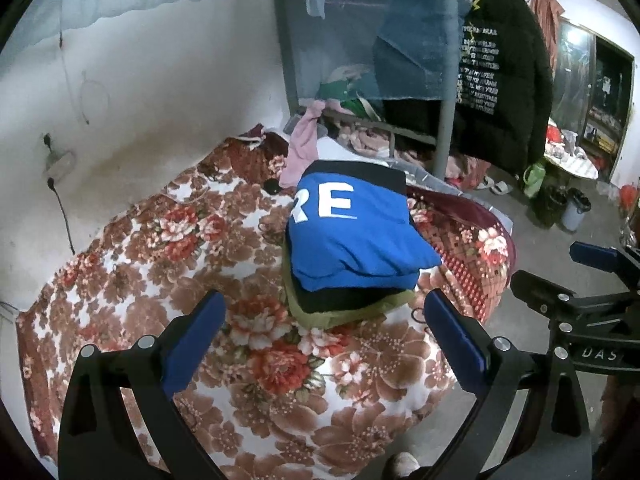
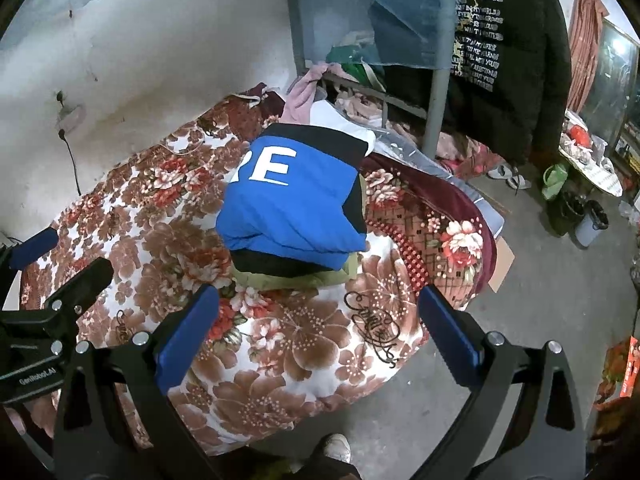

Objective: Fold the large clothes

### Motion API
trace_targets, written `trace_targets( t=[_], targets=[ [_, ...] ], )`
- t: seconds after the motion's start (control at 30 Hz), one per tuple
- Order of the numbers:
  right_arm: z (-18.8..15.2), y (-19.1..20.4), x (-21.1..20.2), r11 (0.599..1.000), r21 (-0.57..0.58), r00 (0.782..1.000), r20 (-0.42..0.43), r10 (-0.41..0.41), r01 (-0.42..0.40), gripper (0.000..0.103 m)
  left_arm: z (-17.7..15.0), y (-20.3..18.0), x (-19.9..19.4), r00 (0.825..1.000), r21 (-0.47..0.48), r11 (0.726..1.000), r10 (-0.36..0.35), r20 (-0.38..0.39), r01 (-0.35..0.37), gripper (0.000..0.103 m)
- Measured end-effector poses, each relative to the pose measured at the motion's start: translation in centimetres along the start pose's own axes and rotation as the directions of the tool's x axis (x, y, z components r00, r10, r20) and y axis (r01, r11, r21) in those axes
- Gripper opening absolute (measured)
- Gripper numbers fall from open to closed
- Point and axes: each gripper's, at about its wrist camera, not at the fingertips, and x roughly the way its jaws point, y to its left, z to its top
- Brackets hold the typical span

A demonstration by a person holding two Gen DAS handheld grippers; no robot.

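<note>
1. Left hand-held gripper (image 1: 324, 312): fingers spread wide, nothing between them. It hangs above the near part of the bed, just short of the clothes pile.
2. Right hand-held gripper (image 2: 316, 306): also spread wide and empty, above the bed's near edge, pile just ahead of it.
3. Each gripper shows in the other's view: right one at the right edge of the left wrist view, left one at the left edge of the right wrist view. They sit side by side, apart.
4. Blue garment (image 1: 352, 232): folded, white letters "RE" facing up, a black band along its far edge. It tops the pile.
5. Under it a folded black garment (image 1: 340, 300), then an olive garment (image 1: 352, 314) at the bottom, its edge sticking out toward the grippers.
6. Pile rests on the floral blanket (image 1: 160, 272) covering the bed, toward the bed's right side.
7. Pink cloth (image 1: 304, 140) lies crumpled just behind the pile.
8. Black jacket (image 1: 500, 80) with white lettering hangs from the bunk frame beyond the bed.
9. A shoe tip (image 2: 336, 448) shows at the bottom, on the concrete floor.
</note>
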Motion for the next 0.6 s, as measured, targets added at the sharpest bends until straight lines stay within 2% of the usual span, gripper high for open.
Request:
trace_targets(
  t=[0.37,0.5,0.6],
  targets=[
    [-0.1,0.3,0.6,1.000,-0.017,1.000,-0.026,-0.009,0.009,0.098,0.2,-0.4,0.4,1.000,-0.007,1.000,-0.018,-0.011,0.018,0.098],
    [0.0,0.4,1.0,0.999,-0.028,0.999,-0.035,-0.017,0.016,0.098,0.3,-0.5,0.8,0.998,-0.012,0.999,-0.052,-0.020,0.051,0.098],
    [0.1,0.4,1.1,0.999,-0.029,0.999,-0.037,-0.019,0.017,0.098,0.3,-0.5,1.2,0.999,-0.006,0.999,-0.041,-0.014,0.041,0.097]
  ],
)
